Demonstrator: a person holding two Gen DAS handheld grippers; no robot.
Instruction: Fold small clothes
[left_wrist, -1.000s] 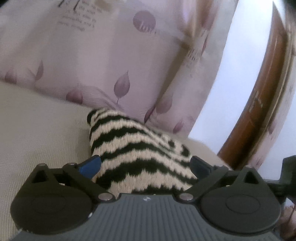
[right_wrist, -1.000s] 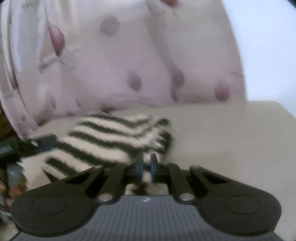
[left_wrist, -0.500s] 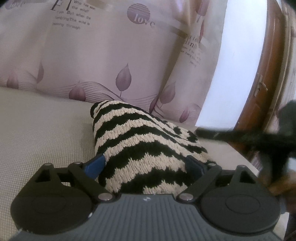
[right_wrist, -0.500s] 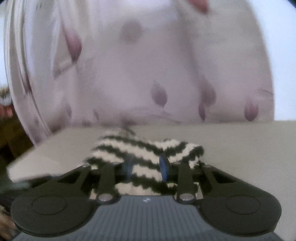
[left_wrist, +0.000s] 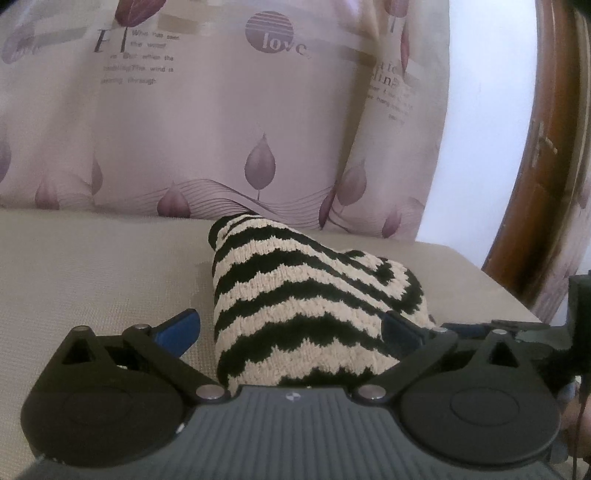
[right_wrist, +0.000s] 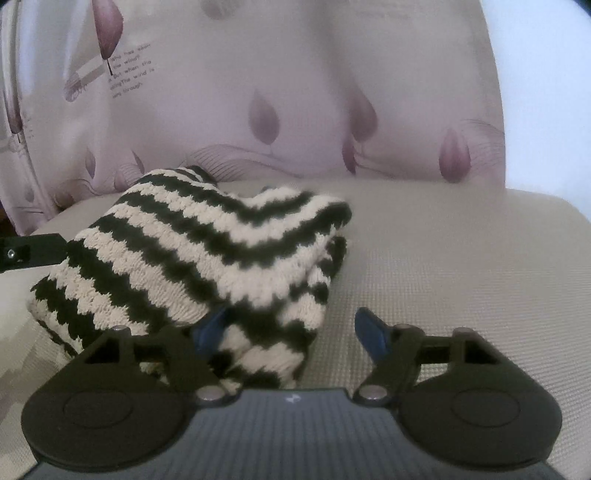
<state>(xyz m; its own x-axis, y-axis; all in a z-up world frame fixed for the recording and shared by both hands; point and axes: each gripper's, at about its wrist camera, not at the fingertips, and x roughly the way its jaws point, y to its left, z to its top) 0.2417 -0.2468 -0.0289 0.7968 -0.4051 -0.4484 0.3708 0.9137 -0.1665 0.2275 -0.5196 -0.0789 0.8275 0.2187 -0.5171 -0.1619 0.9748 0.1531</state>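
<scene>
We count one knitted garment, two grippers, one beige surface and one curtain printed with mauve leaves and lines of text. A brown wooden frame curves up at the right edge of the left wrist view.

The knitted garment is cream with black zigzag stripes, thick and ribbed in texture. It lies bunched on the beige surface, near the curtain behind it. In the right wrist view an upper layer is folded over a lower one, so that the stripes form a V at the fold, and a darker edge runs along the right side of the pile.

Our left gripper has its two blue-tipped fingers spread wide, one on each side of the near end of the garment. The left one stands clear of the knit; the right one sits against the knit or just beside it, we cannot tell which.

Our right gripper also has its fingers well apart. Its left finger is tucked at the edge of the folded layers, perhaps under the top one, though the blur leaves that unsure. Its right finger is over bare surface, apart from the cloth.

A black part of the left gripper shows at the left edge of the right wrist view, beside the garment.
</scene>
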